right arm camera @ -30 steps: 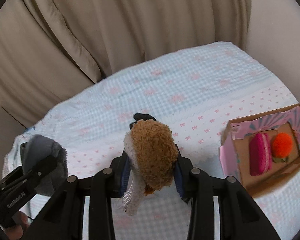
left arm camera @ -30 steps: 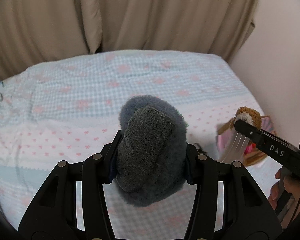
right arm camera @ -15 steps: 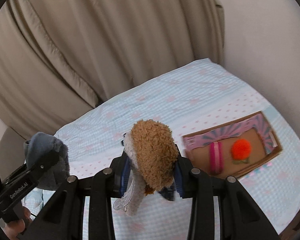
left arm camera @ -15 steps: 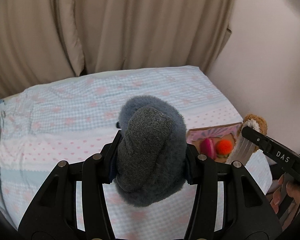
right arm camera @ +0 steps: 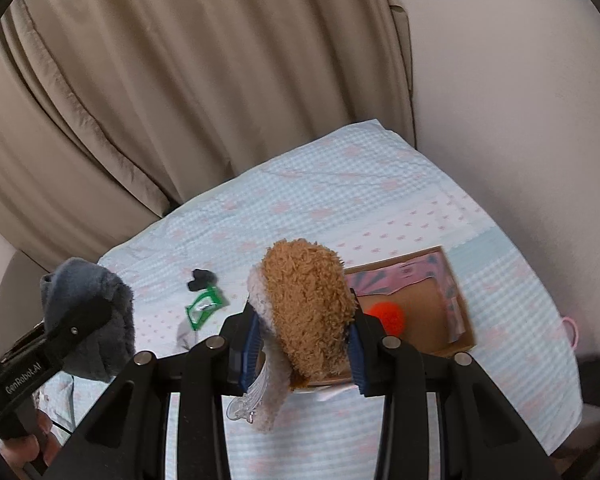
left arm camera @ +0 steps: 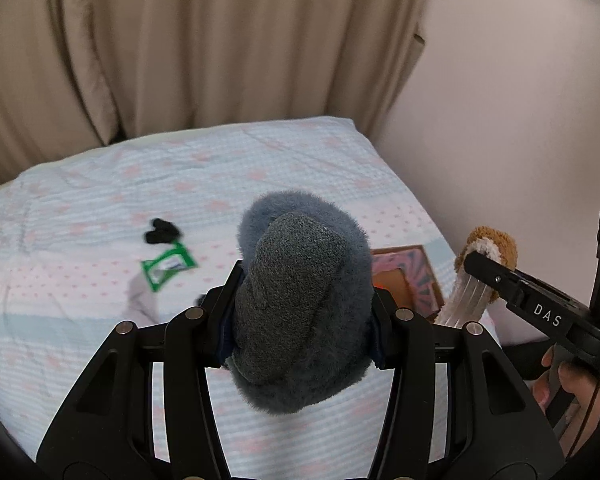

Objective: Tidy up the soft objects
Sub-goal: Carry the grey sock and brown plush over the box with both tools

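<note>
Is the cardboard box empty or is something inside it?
Not empty. In the right wrist view an orange pompom lies inside the open box. The brown fluffy toy hides the box's left part.

Both wrist views high over the bed (left arm camera: pixel 100 208) — facing the curtain (right arm camera: pixel 180 80) — box (right arm camera: pixel 452 320) shared.

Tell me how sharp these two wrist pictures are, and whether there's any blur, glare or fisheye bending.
Left wrist view: the gray plush in the left gripper is sharp, the green packet on the bed is smeared by motion. Right wrist view: the brown plush is crisp, the box edges are blurred. Both views: soft even light, no glare, the bedspread bowed by the lens, dark corners.
</note>
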A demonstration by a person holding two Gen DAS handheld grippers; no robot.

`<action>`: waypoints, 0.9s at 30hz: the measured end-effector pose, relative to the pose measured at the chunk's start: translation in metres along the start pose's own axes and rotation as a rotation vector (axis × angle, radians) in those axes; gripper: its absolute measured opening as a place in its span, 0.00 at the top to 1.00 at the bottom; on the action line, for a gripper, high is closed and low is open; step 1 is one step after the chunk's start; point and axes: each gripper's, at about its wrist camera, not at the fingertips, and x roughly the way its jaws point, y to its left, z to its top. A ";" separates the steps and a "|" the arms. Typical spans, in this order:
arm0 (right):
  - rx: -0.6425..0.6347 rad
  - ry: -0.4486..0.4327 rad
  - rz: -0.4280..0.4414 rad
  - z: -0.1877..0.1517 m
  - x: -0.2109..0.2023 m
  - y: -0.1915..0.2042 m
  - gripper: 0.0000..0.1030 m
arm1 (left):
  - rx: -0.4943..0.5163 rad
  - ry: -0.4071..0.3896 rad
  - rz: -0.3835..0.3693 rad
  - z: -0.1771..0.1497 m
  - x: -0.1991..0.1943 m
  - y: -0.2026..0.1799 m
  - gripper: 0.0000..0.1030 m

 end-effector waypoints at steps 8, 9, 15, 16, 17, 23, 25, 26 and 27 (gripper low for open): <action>0.045 0.080 0.020 0.021 0.021 -0.069 0.67 | 0.029 0.092 -0.037 0.005 0.063 -0.062 0.55; 0.045 0.092 0.017 0.024 0.026 -0.074 0.67 | 0.034 0.108 -0.038 0.006 0.072 -0.066 0.55; 0.005 0.199 -0.015 0.033 0.077 -0.101 0.67 | 0.053 0.194 -0.039 0.007 0.138 -0.084 0.55; -0.003 0.220 -0.020 0.033 0.089 -0.106 0.67 | 0.058 0.209 -0.036 0.005 0.151 -0.087 0.55; -0.007 0.236 -0.025 0.032 0.098 -0.111 0.67 | 0.061 0.221 -0.034 0.003 0.160 -0.088 0.55; -0.020 0.341 -0.046 0.021 0.157 -0.137 0.67 | 0.087 0.347 -0.013 -0.017 0.232 -0.089 0.55; -0.017 0.370 -0.048 0.018 0.173 -0.144 0.67 | 0.094 0.405 -0.006 -0.028 0.253 -0.087 0.55; -0.012 0.382 -0.049 0.016 0.179 -0.148 0.67 | 0.097 0.427 -0.004 -0.034 0.261 -0.086 0.55; -0.005 0.395 -0.046 0.013 0.186 -0.150 0.67 | 0.099 0.444 -0.003 -0.039 0.268 -0.086 0.55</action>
